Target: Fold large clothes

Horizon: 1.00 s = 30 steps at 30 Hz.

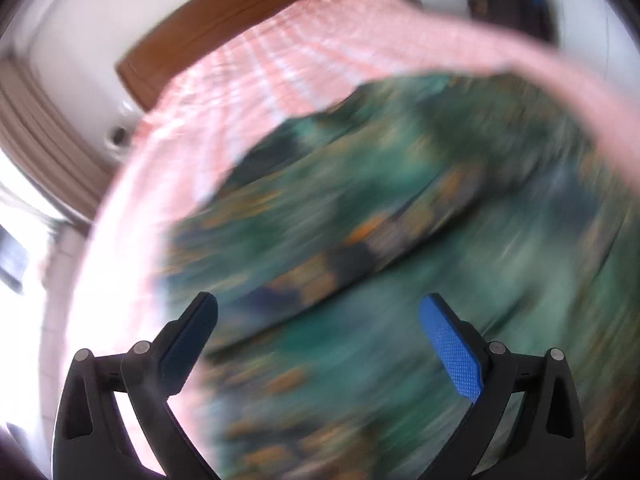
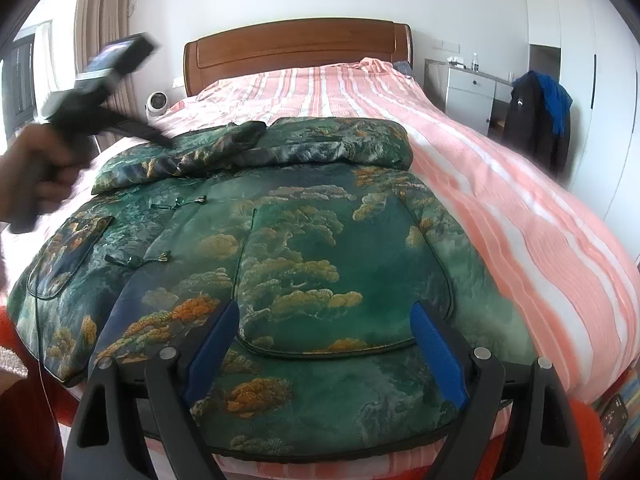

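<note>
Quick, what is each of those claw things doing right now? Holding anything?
Left gripper: open, holding nothing, above the green jacket.
Right gripper: open, holding nothing, over the jacket's near edge.

Left wrist view heavily motion-smeared, blown-out glare at left edge. Right wrist view sharp, daylight from window (image 2: 24, 76) at left, fisheye bending and dark vignette at corners.
</note>
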Available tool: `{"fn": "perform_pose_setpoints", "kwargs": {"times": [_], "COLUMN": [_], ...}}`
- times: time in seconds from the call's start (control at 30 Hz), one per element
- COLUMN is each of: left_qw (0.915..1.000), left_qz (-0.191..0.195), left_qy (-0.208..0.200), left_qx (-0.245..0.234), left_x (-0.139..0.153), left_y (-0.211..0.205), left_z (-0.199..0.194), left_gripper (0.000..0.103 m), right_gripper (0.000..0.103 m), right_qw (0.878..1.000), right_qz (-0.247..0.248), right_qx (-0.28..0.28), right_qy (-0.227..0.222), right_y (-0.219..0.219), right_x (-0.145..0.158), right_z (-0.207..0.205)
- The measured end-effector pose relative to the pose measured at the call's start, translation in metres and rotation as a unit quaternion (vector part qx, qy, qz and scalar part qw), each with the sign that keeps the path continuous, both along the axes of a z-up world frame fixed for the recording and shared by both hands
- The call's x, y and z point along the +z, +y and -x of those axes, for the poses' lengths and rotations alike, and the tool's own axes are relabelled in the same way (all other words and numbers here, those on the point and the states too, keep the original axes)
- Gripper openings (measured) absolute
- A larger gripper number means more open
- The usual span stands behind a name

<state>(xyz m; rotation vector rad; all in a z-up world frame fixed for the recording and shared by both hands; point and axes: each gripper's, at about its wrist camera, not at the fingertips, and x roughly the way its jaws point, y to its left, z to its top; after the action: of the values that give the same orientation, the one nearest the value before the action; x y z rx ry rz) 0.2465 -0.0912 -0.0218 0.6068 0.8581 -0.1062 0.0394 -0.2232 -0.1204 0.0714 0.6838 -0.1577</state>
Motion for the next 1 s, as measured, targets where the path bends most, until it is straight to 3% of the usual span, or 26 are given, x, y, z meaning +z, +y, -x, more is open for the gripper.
{"fn": "perform_pose_setpoints", "kwargs": {"times": [0.07, 0.13, 0.2, 0.27, 0.3, 0.37, 0.43, 0.5, 0.57, 0.63, 0.7, 0.8, 0.9, 1.0], "left_qw": [0.9939, 0.9776, 0.9635, 0.9566, 0.9581, 0.9723, 0.9894, 0.9969, 0.9922, 0.9782, 0.9651, 0.9544, 0.9597, 0.9596], "left_qz": [-0.109, -0.208, -0.266, -0.285, -0.276, -0.215, -0.115, -0.019, 0.098, 0.186, 0.238, 0.272, 0.255, 0.248], "left_qy": [-0.018, -0.024, -0.001, 0.039, 0.053, 0.072, 0.075, 0.067, 0.062, 0.064, 0.064, 0.039, 0.006, -0.015], "left_qx": [0.006, 0.019, 0.031, 0.049, 0.054, 0.057, 0.046, 0.036, 0.044, 0.067, 0.09, 0.118, 0.119, 0.132], "left_x": [0.008, 0.019, 0.026, 0.03, 0.027, 0.015, -0.002, -0.02, -0.037, -0.056, -0.068, -0.074, -0.071, -0.072], "left_y": [0.039, 0.082, 0.114, 0.139, 0.142, 0.138, 0.119, 0.095, 0.072, 0.058, 0.051, 0.059, 0.069, 0.084], "left_z": [0.019, 0.039, 0.052, 0.061, 0.064, 0.07, 0.074, 0.077, 0.079, 0.082, 0.086, 0.104, 0.118, 0.124], "left_gripper": [0.102, 0.102, 0.102, 0.102, 0.102, 0.102, 0.102, 0.102, 0.102, 0.102, 0.102, 0.102, 0.102, 0.102], "right_gripper": [0.087, 0.087, 0.087, 0.087, 0.087, 0.087, 0.087, 0.087, 0.087, 0.087, 0.087, 0.087, 0.087, 0.087], "right_qw": [1.0, 1.0, 1.0, 1.0, 1.0, 1.0, 1.0, 1.0, 1.0, 1.0, 1.0, 0.999, 0.999, 0.999], "right_qz": [-0.002, -0.006, -0.009, -0.014, -0.016, -0.017, -0.011, 0.0, 0.007, 0.012, 0.019, 0.03, 0.038, 0.045], "right_qx": [0.001, 0.003, 0.004, 0.004, 0.003, 0.003, 0.003, 0.002, -0.001, -0.008, -0.017, -0.022, -0.017, -0.004], "right_qy": [-0.003, -0.003, -0.001, 0.003, 0.004, 0.006, 0.005, -0.001, -0.007, -0.009, -0.008, -0.002, 0.007, 0.012], "right_y": [0.0, 0.0, -0.001, -0.002, -0.003, -0.002, 0.0, 0.003, 0.004, 0.003, 0.003, 0.004, 0.01, 0.021], "right_x": [0.001, 0.0, -0.001, -0.002, -0.003, -0.004, -0.003, -0.002, 0.0, -0.001, -0.001, -0.004, -0.009, -0.013], "right_z": [-0.001, -0.001, -0.002, -0.004, -0.004, -0.005, -0.005, -0.003, -0.001, 0.0, 0.0, -0.002, -0.008, -0.014]}}
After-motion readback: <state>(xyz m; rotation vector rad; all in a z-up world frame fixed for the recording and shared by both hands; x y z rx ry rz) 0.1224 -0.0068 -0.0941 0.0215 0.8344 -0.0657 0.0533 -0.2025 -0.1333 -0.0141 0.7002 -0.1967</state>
